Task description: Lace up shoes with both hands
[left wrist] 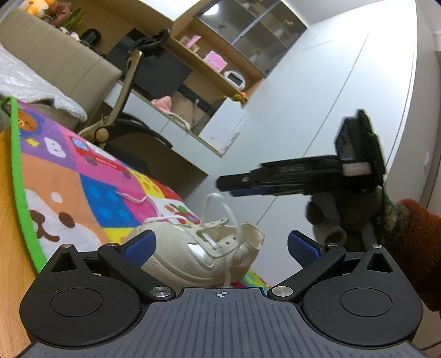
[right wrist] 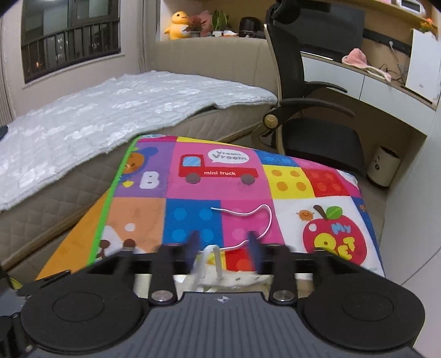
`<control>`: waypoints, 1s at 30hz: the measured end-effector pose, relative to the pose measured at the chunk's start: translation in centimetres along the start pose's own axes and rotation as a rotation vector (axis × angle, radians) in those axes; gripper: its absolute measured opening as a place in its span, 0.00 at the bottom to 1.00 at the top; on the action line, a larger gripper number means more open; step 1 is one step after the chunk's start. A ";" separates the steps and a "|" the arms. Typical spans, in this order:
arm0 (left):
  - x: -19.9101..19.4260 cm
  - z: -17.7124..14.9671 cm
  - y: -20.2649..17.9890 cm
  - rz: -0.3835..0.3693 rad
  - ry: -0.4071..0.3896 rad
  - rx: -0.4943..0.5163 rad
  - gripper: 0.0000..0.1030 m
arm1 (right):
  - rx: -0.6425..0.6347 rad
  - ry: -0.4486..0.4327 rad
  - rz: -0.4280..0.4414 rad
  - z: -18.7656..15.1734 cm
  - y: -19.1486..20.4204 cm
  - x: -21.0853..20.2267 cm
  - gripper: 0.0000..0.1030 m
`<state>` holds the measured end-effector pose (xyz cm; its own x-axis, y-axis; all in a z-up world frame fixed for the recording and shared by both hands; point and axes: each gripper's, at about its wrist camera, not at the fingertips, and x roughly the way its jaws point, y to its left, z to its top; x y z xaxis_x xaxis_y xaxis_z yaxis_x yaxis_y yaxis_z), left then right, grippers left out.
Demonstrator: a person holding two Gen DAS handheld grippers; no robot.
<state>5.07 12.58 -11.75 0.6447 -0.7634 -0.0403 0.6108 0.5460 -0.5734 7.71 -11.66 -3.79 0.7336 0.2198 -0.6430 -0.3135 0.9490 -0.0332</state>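
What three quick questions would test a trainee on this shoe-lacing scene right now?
1. True or false: the shoe rests on a bare wooden floor.
2. The left tool is: A) shut on a lace, B) open with the shoe ahead of it, C) out of view.
3. What trails loose across the play mat?

Key: 1 false, it lies on the play mat. 2 B. 3 the white lace.

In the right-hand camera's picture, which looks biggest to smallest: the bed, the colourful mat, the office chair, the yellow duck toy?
1. bed
2. mat, close behind, though nearer the camera
3. chair
4. duck toy
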 end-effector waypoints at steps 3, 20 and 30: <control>-0.1 0.0 0.1 -0.006 0.001 -0.008 1.00 | -0.032 0.022 0.012 -2.2 0.6 -1.9 0.44; 0.3 0.6 3.5 0.058 0.016 -0.241 1.00 | 0.116 0.131 0.071 -11.4 -1.2 0.4 0.05; 1.0 0.6 3.7 0.086 0.052 -0.254 1.00 | 0.122 -0.322 -0.131 4.2 -5.2 -6.8 0.05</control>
<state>8.23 14.04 -13.44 0.6609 -0.7382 -0.1355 0.4158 0.5104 -0.7527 6.91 -17.13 3.93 0.9211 0.1365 -0.3646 -0.1447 0.9895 0.0050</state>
